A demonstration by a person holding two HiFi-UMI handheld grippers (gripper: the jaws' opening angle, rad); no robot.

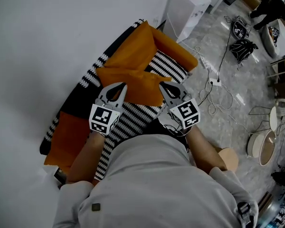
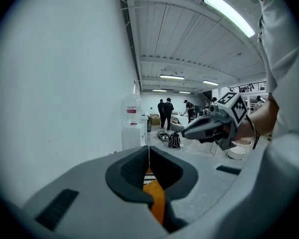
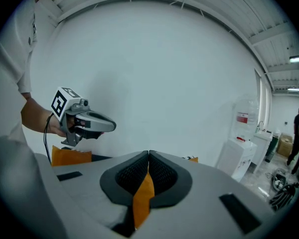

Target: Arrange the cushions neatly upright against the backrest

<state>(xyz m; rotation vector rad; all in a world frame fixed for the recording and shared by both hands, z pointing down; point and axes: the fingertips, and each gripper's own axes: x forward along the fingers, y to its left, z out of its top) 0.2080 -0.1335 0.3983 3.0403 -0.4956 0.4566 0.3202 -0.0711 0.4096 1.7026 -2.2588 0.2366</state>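
Orange cushion (image 1: 133,77): left gripper (image 1: 119,86) and right gripper (image 1: 162,85) fingers pinched shut on its near corners. Keep your corners level and seat it upright against the backrest (image 1: 80,101).

A large open lab or workshop hall is being shown. A white ribbed ceiling (image 2: 189,44) is being lit by long fluorescent strip lights (image 2: 229,15). White cables and a power strip (image 1: 213,82) are being seen trailing over the grey marbled floor (image 1: 237,118), near 2 black backpacks (image 1: 242,49) and a white water dispenser (image 1: 185,6). People in dark clothes (image 2: 165,112) are being seen standing far off.
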